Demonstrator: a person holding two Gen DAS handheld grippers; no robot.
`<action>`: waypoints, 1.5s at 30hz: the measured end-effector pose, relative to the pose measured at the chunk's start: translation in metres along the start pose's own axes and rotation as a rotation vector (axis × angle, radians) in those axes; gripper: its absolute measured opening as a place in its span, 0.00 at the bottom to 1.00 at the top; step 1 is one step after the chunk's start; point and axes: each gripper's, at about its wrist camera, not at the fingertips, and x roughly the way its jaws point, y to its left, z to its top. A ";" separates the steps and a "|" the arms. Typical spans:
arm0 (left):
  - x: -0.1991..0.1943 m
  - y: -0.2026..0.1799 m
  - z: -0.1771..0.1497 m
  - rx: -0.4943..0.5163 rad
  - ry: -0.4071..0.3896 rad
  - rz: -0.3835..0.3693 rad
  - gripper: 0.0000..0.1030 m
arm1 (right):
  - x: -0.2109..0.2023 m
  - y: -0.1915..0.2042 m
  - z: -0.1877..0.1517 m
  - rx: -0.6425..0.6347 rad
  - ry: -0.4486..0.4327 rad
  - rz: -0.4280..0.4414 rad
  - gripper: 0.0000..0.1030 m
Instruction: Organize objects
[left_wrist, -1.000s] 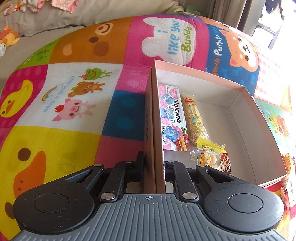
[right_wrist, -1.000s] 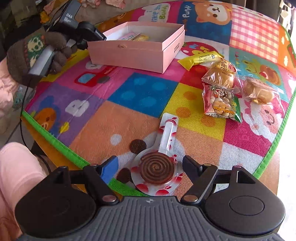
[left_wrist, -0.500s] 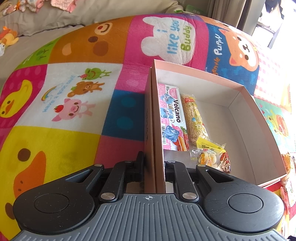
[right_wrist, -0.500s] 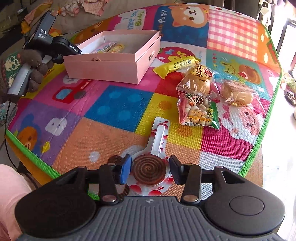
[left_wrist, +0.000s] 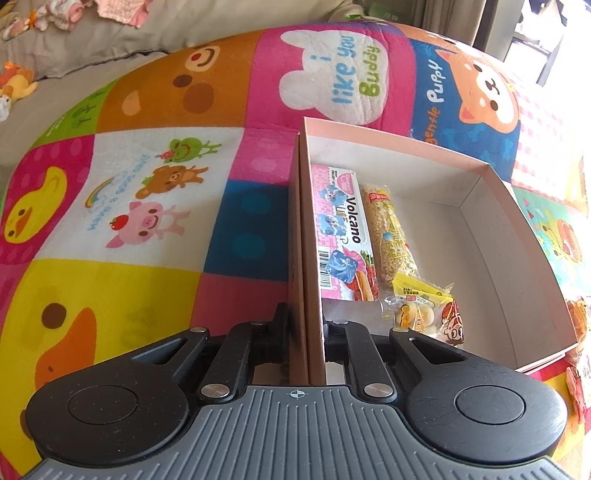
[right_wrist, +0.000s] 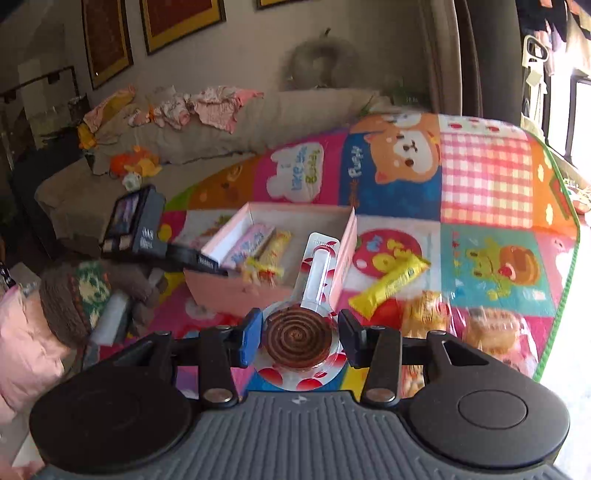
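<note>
At the bottom centre of the left wrist view we see our left gripper (left_wrist: 306, 325) clamped on the near wall of the open pale-pink cardboard box (left_wrist: 491, 206), which sits on the colourful cartoon-patchwork play mat (left_wrist: 147, 206). Inside, against that wall, lie a pink "Volcano" snack packet (left_wrist: 345, 236), a clear tube of yellow puffed grains (left_wrist: 389, 236) and a small yellow sweet bag (left_wrist: 424, 306). At the lower centre of the right wrist view, our right gripper (right_wrist: 299, 338) grasps a brown spiral lollipop in a clear red-spotted wrapper (right_wrist: 297, 339), held in the air with the box (right_wrist: 236, 291) beyond it.
</note>
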 end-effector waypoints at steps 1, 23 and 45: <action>0.000 0.000 0.000 -0.003 0.001 0.000 0.12 | 0.012 0.000 0.024 0.012 -0.028 0.012 0.43; 0.000 0.001 -0.002 -0.013 -0.013 -0.011 0.13 | 0.161 -0.130 0.013 0.348 0.178 -0.239 0.70; 0.000 0.002 -0.004 -0.022 -0.023 -0.022 0.14 | 0.134 -0.066 -0.055 0.121 0.313 -0.147 0.22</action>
